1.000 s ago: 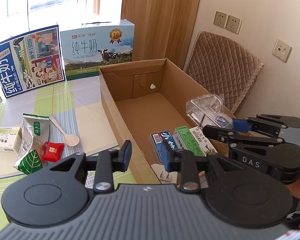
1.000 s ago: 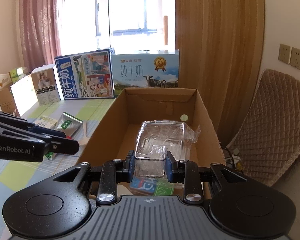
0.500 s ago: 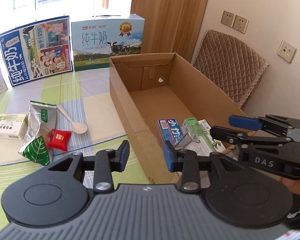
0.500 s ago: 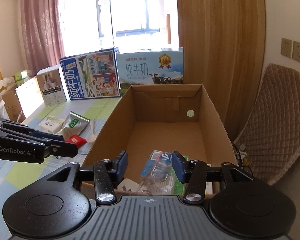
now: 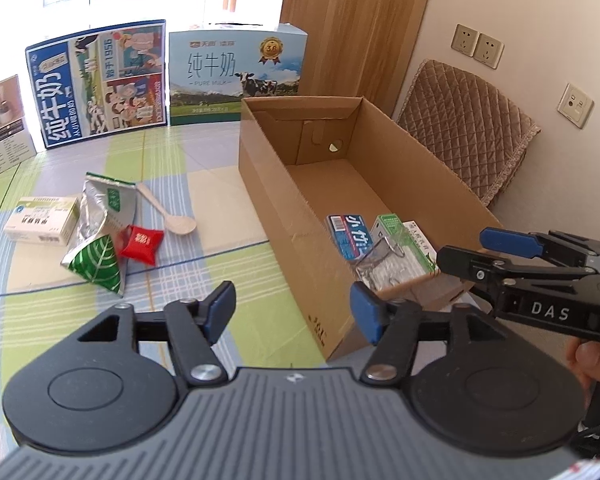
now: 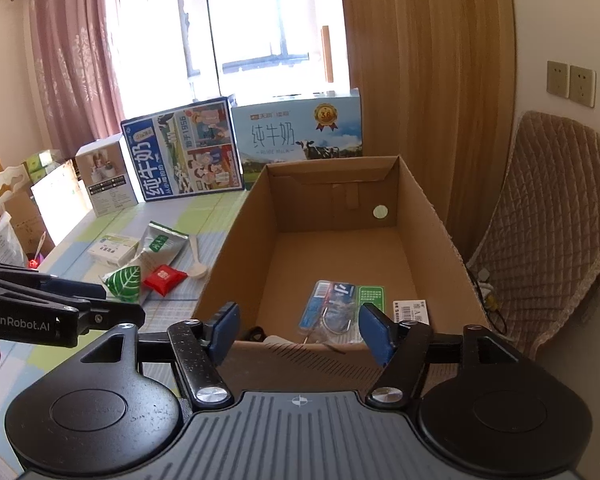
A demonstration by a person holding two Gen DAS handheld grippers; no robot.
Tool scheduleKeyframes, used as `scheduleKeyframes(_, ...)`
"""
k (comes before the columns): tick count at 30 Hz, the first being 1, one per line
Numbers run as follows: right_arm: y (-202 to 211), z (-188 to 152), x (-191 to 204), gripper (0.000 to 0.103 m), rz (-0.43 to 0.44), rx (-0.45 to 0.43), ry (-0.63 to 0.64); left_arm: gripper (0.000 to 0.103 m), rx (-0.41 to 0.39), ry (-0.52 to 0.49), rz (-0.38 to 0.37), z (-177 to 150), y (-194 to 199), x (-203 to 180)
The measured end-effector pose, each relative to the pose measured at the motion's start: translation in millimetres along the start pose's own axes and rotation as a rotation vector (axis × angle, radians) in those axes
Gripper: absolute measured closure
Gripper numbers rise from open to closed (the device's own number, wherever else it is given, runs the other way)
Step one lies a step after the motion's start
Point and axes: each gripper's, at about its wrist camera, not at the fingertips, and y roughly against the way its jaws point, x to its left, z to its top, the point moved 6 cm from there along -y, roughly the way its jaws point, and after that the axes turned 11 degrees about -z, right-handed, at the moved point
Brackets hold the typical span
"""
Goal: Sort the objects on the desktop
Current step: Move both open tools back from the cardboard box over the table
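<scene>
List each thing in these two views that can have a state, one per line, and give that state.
Left gripper: jaws open, empty.
Right gripper: jaws open, empty.
Cardboard box: open-topped, holding packets at its near end.
Clear plastic container: lying inside the box.
Silver foil pouch: lying flat on the table.
Spoon: on the table, bowl up.
Red packet: on the table, sealed.

black grippers point(image 5: 292, 312), blue pads point(image 5: 220, 305)

brown cardboard box point(image 5: 404, 168) open, holding blue pack point(image 5: 348, 234), green box point(image 5: 404, 240); foil pouch point(image 5: 100, 216), red packet point(image 5: 142, 243), spoon point(image 5: 168, 216) on table.
</scene>
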Motion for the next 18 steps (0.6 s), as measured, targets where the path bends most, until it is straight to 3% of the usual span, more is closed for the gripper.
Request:
scheduleKeyframes(4,8.6,-2.4,7.6,0.027,0.003,0.005,-0.002,0.035,-0.005,0.013,0.011,-9.4,11.4,3.5)
scheduleKeyframes(6,13.7,-4.1,11.0,0.013,0.002,0.002,-0.002,0.031,-0.007,0.021,0.018,-13.8,17.2,6.5)
scheduleKeyframes(12,26.8,-8.1,21.7,0.002,0.008,0.001,0.0,0.02,-0.017,0.037,0.039,-26.2,37.0,16.7)
scheduleKeyframes(18,38.9,-13.3,38.5,0.002,0.028,0.003,0.004,0.009,-0.029,0.072,0.099,-40.1,61.9,36.7)
